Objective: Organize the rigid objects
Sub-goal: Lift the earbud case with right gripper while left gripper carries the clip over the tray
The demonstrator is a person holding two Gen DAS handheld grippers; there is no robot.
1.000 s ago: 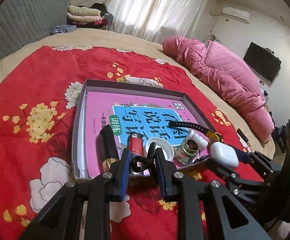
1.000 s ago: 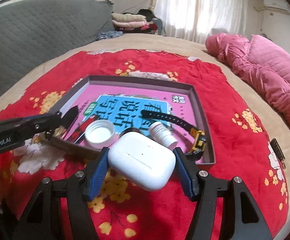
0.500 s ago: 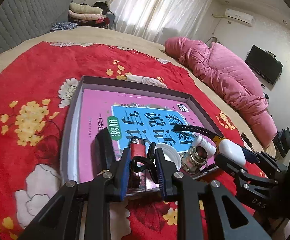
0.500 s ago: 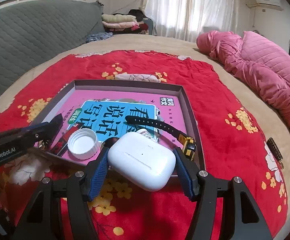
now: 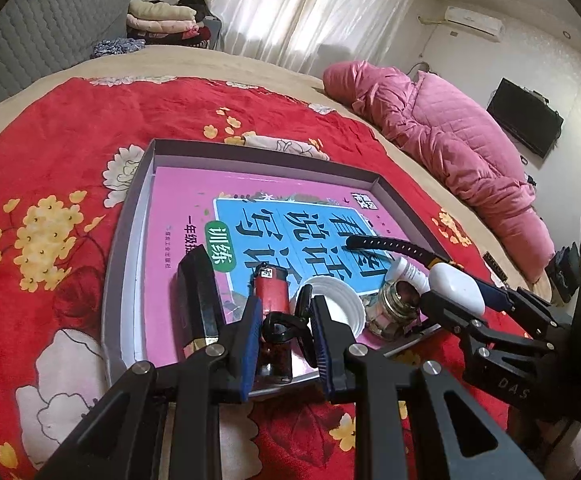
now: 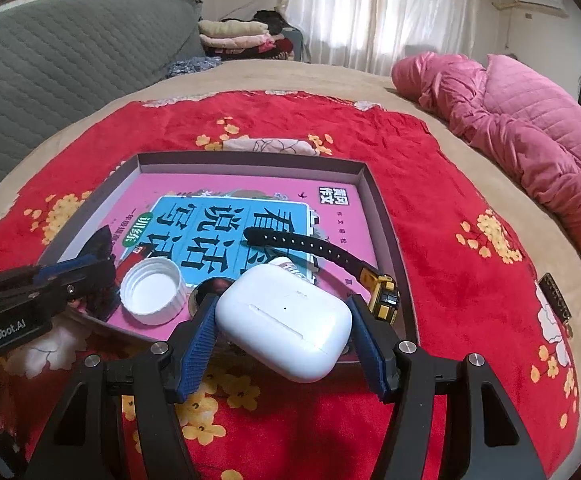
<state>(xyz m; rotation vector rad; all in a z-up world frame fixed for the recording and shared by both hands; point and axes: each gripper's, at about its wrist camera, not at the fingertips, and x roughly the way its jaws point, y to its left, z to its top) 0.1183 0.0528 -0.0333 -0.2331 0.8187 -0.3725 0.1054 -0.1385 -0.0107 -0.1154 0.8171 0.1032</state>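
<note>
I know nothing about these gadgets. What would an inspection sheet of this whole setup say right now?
Surface: red floral blanket over a bed.
Job's things: shallow grey tray holding a pink book, white cap, red lighter, black watch strap, small white bottle, metal fitting.
Clutter: pink quilt, folded clothes.
Grippers: left gripper grips a small black clip; right gripper grips a white earbud case.
Cables: nothing seen.
Surroundings: curtains, wall television, air conditioner.
</note>
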